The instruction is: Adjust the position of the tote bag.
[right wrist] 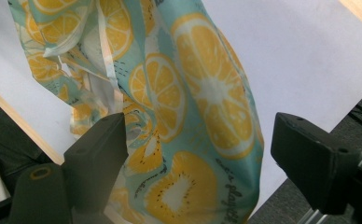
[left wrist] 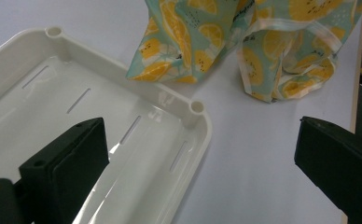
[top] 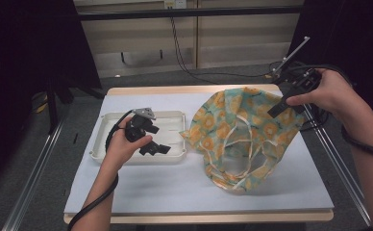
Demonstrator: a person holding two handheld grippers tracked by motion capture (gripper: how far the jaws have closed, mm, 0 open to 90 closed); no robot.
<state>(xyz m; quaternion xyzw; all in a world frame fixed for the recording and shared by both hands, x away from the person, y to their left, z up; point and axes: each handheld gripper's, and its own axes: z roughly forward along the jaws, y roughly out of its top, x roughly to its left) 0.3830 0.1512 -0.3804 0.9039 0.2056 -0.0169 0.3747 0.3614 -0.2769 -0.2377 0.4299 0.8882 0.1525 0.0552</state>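
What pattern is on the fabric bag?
Orange and lemon slices on pale teal, with cream trim. The fabric bag shows it best in the right gripper view.

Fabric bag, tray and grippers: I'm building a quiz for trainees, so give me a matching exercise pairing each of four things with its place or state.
Things:
1. fabric bag
2. white tray
3. left gripper
4. right gripper

Places or states:
A. open above the tray
B. open at the bag's far right edge
C. crumpled on the table's right half, orange-slice print
D. lying on the table's left half, nothing in it

Pairs: 1-C, 2-D, 3-A, 4-B
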